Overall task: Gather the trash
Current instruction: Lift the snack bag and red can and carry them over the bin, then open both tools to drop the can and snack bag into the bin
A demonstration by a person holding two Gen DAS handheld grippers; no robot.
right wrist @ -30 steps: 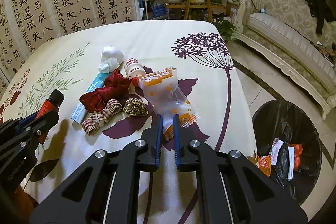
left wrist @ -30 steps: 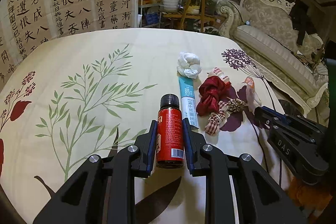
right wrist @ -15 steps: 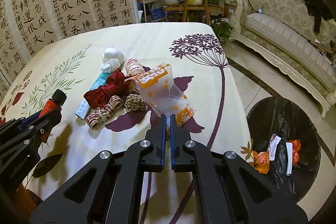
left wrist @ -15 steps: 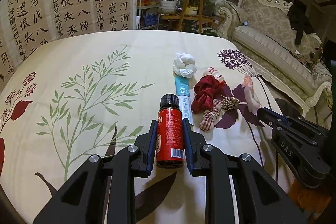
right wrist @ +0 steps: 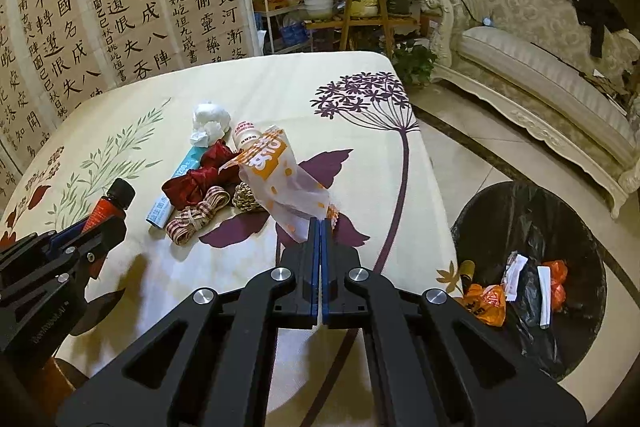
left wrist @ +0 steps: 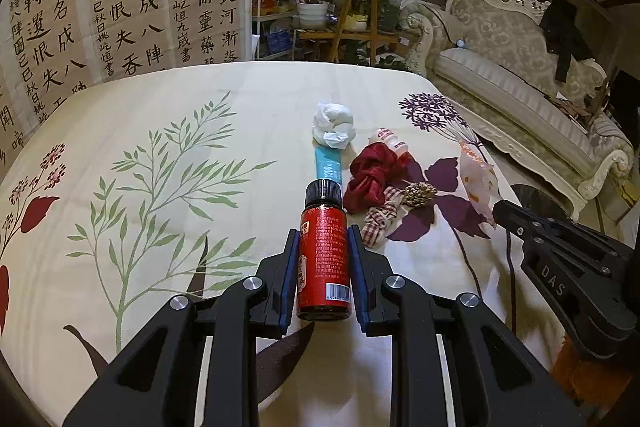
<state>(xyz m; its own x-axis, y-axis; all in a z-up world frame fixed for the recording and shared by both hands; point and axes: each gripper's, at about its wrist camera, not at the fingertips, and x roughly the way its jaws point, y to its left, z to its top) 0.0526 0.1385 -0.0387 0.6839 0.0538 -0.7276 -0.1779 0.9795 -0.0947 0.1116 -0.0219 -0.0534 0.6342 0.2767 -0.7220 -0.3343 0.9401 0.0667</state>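
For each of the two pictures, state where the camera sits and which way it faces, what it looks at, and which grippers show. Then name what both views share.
Left wrist: on the left gripper, facing forward-down at its red bottle; right gripper at right.
Right wrist: on the right gripper, facing forward-down at its pinched wrapper and the bin; left gripper at left.
Shared: red ribbon, tissue, table.

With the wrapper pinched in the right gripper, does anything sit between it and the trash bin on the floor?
Nothing visible does. The right gripper is shut on the orange-and-white wrapper near the table's right edge; the black-lined trash bin stands open on the floor just beyond it.
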